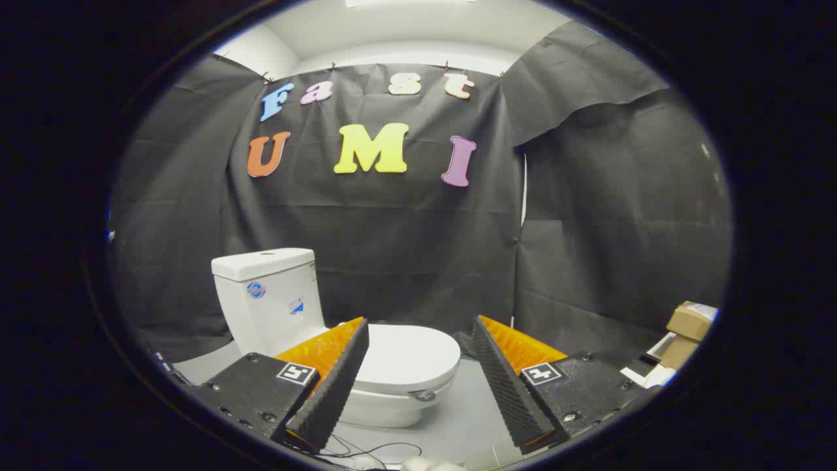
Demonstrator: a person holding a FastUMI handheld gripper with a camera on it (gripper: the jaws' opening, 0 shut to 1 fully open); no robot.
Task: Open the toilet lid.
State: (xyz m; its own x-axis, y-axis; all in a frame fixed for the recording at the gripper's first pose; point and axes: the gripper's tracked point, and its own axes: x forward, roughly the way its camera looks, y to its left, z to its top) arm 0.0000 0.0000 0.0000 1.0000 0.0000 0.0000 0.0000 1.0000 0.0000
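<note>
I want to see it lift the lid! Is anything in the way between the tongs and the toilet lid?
No. In the gripper view the open tongs face the closed toilet lid with bare grey floor between them.

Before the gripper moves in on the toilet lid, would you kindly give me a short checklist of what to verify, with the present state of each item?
1. Fingers apart wide enough to take the lid's edge: ok. The gripper is open with nothing between its fingers.
2. Lid state: the toilet lid lies flat and closed on the bowl; ok as a start.
3. Lid in line: ok. Its front edge lies beyond the fingers, mostly toward the left finger.
4. Contact: none yet; the fingers are apart from the lid.
5. Path: cables lie on the floor under the fingers; snag risk cannot tell.
6. Room behind for the lid to swing: the tank stands upright; ok.
</note>
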